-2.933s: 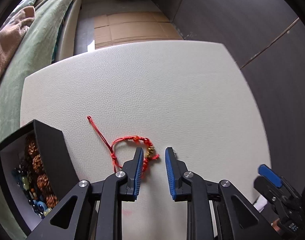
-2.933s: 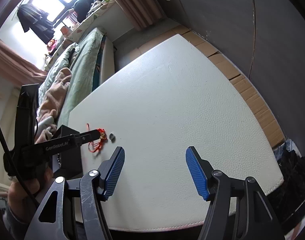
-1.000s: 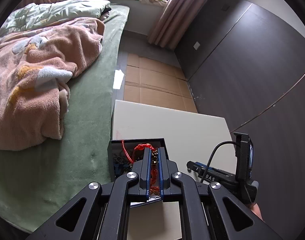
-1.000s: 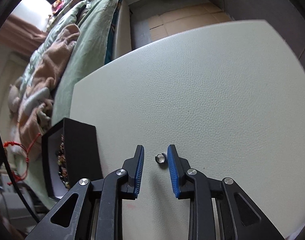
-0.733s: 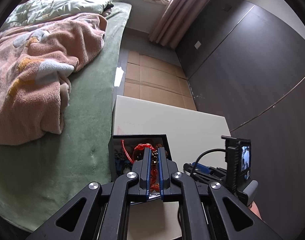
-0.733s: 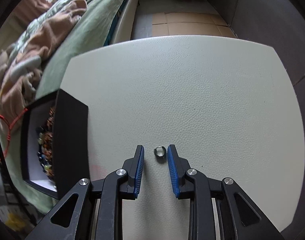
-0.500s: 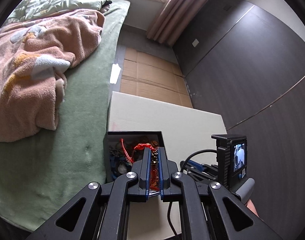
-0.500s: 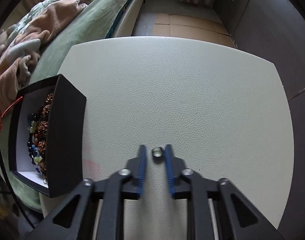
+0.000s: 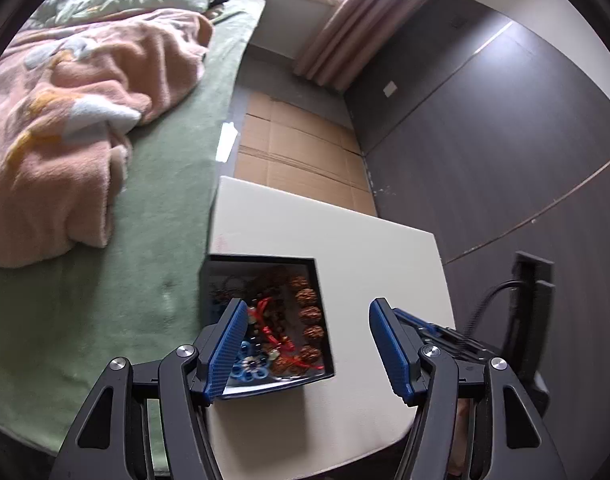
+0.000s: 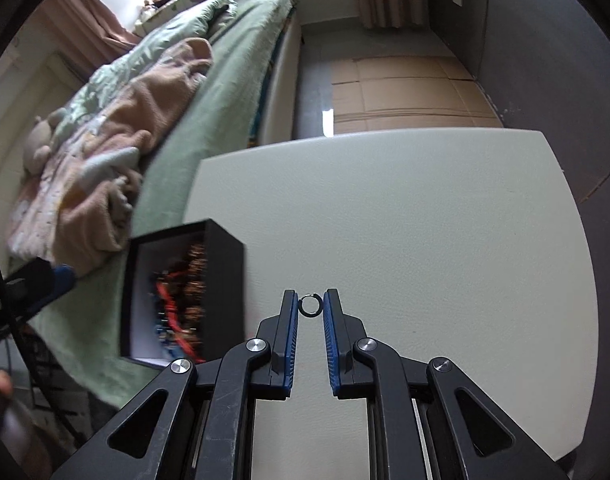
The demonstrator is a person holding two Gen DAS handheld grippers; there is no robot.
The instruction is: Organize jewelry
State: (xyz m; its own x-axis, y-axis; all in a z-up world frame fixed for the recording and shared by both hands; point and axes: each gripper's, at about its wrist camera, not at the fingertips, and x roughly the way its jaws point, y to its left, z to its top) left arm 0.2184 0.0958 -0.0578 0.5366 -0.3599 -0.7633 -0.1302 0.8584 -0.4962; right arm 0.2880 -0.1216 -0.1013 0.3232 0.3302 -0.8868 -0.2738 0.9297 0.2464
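Note:
A black jewelry box (image 9: pixel 320 320) sits on the white table (image 9: pixel 305 224) at its left edge, holding several bead bracelets. A red cord bracelet (image 9: pixel 271 330) lies inside it. My left gripper (image 9: pixel 307 314) is open and empty above the box. My right gripper (image 10: pixel 311 304) is shut on a small dark ring (image 10: pixel 311 305), held between its blue pads (image 10: pixel 291 320) above the table. The box (image 10: pixel 225 280) shows to the left of it, with the red cord (image 10: pixel 165 300) inside.
A bed with a green cover (image 9: pixel 105 240) and a pink blanket (image 9: pixel 65 120) runs along the table's left side. Flattened cardboard (image 9: pixel 297 160) covers the floor beyond the table. A dark wall (image 9: pixel 505 160) stands on the right.
My left gripper has opened and the red cord bracelet has dropped into the box. My right gripper has closed on the ring and lifted it off the table.

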